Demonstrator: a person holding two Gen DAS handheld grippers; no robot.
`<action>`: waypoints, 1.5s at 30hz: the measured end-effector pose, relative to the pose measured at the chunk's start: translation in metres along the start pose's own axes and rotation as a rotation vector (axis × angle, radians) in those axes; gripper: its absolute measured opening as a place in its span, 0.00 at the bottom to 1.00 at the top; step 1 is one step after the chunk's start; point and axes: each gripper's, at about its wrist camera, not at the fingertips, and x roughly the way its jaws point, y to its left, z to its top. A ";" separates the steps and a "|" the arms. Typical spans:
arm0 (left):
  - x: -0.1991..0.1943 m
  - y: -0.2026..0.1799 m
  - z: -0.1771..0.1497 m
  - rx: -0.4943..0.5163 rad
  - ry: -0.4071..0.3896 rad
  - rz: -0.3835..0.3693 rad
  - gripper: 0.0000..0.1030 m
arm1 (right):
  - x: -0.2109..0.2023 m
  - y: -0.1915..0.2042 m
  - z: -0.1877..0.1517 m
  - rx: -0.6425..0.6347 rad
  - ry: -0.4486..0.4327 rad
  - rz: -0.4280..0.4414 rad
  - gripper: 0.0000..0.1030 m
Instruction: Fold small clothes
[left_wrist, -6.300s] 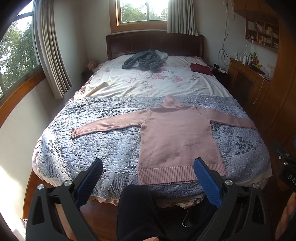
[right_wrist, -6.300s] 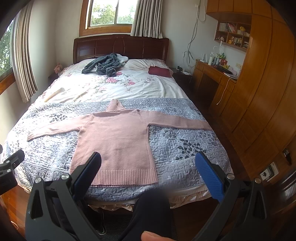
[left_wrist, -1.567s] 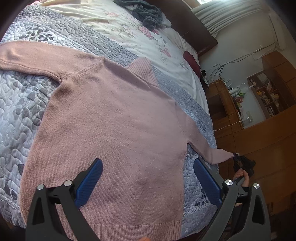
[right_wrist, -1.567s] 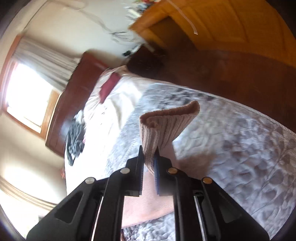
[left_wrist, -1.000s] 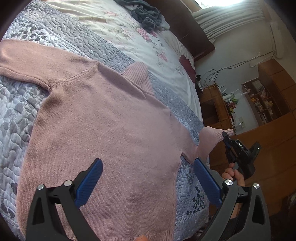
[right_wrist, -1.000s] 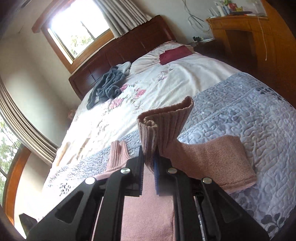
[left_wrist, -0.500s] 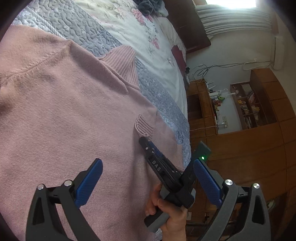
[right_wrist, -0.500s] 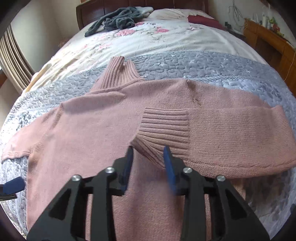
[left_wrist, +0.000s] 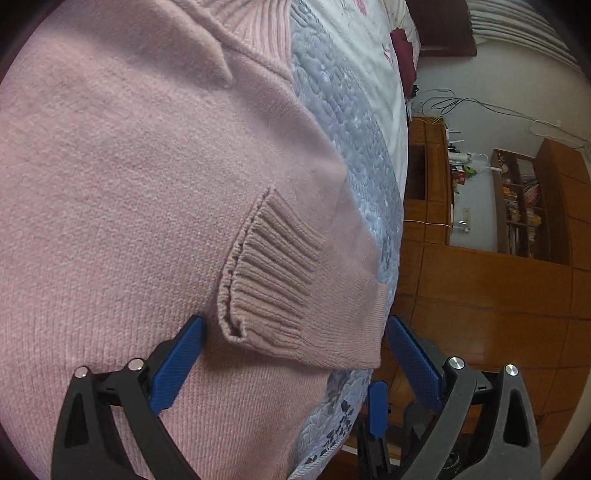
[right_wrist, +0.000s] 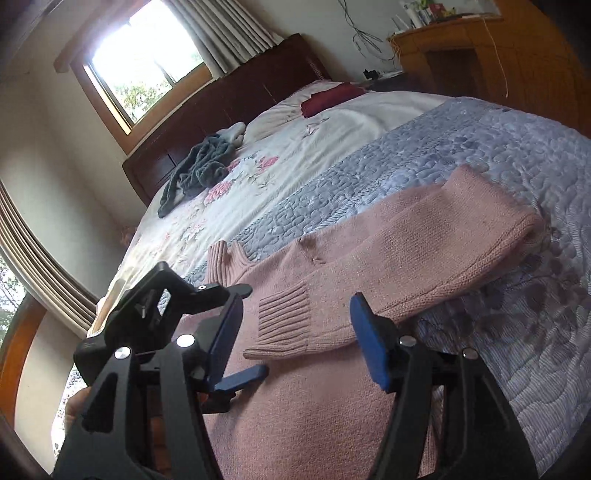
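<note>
Jaws on both the left gripper (left_wrist: 291, 354) and right gripper (right_wrist: 295, 339) gape empty over the pink sweater (right_wrist: 332, 387) flat on the bed (right_wrist: 461, 147); right sleeve (right_wrist: 424, 266) folded across, cuff (left_wrist: 269, 273) at 12 o'clock, rest unfolded.

clear: grey quilt (right_wrist: 461, 155) right of folded sleeve (right_wrist: 424, 258) | obstacle: left gripper (right_wrist: 236, 332) beside cuff (right_wrist: 284, 321)

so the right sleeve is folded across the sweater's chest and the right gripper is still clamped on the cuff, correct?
Not quite. The sleeve is folded across the pink sweater, but the right gripper is open; the cuff lies free on the chest between its jaws, as the right wrist view shows.
</note>
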 end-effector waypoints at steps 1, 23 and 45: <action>0.001 -0.004 0.001 0.019 -0.004 0.015 0.94 | -0.004 -0.001 0.002 0.006 -0.019 0.002 0.59; -0.164 -0.108 0.019 0.356 -0.205 0.132 0.08 | -0.013 -0.030 0.009 0.152 -0.067 0.023 0.59; -0.248 0.015 0.060 0.206 -0.310 0.287 0.08 | -0.003 -0.032 0.001 0.193 -0.035 0.013 0.59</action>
